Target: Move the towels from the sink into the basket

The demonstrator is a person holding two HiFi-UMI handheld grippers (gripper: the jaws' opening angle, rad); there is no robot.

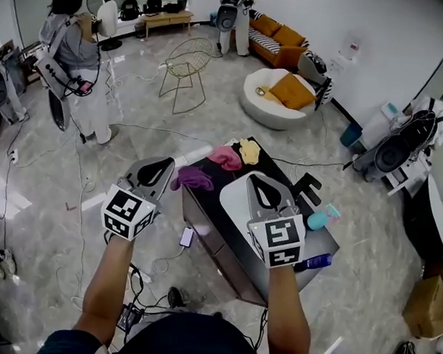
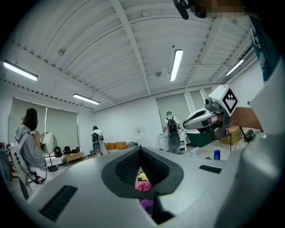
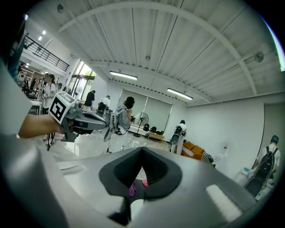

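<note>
Towels, three – purple towel point(image 1: 194, 179), pink towel point(image 1: 225, 158), yellow towel point(image 1: 249, 150). All lie at the far end of a dark counter point(image 1: 224, 245), beyond the white sink point(image 1: 233, 200); the purple one sits at the counter's left edge, the pink and yellow close together behind it. None is held.

Left gripper point(image 1: 158, 169) – off the counter's left side, just beside the purple towel but apart from it. Its own view shows the tips point(image 2: 141, 153) closed together with nothing pinched; the pink towel point(image 2: 143, 185) and purple towel point(image 2: 147, 203) show through the gap below the tips.

Right gripper point(image 1: 260, 185) – over the sink, hiding much of it. Jaws meet at the tips point(image 3: 142, 151), empty; purple point(image 3: 132, 189) and pink point(image 3: 144, 182) cloth appear beyond.

Counter, near right corner – teal spray bottle point(image 1: 324, 217), blue bottle point(image 1: 314, 261).

Room – grey glossy floor with cables, a phone point(image 1: 187, 237) beside the counter, gold wire chair point(image 1: 188, 63), round white seat point(image 1: 278, 93) with an orange cushion, a person point(image 1: 74, 61) standing at far left.
</note>
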